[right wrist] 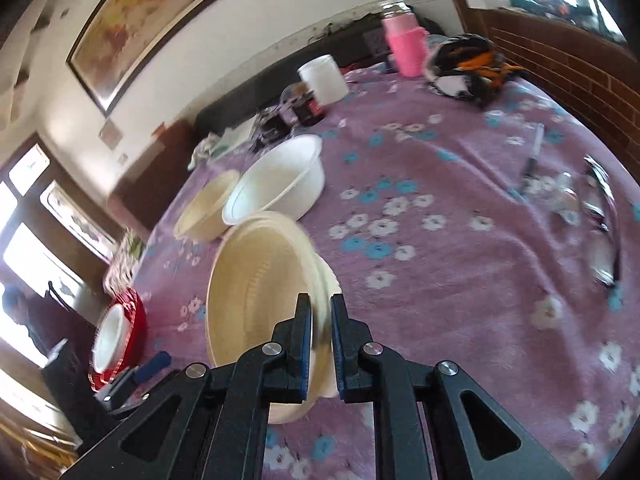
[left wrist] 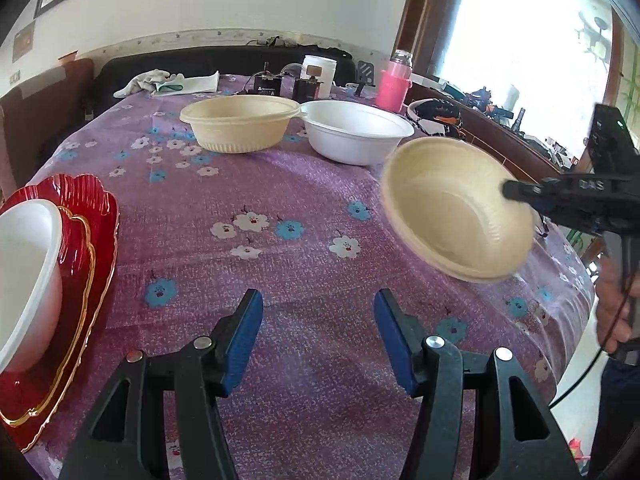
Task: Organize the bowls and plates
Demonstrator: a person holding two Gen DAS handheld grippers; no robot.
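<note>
Bowl (right wrist: 256, 300) rim sits pinched in our right gripper (right wrist: 321, 344), tilted at three o'clock; thin grip risks slipping, left gripper (left wrist: 318, 336) open, empty.

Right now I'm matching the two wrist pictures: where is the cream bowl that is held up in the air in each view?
Left wrist view: held cream bowl at right of centre, tilted, its rim pinched by the right hand-held gripper.
Right wrist view: same bowl at lower centre, rim between the pads.
Shared landmark: pink cup at the table's far edge.
</note>
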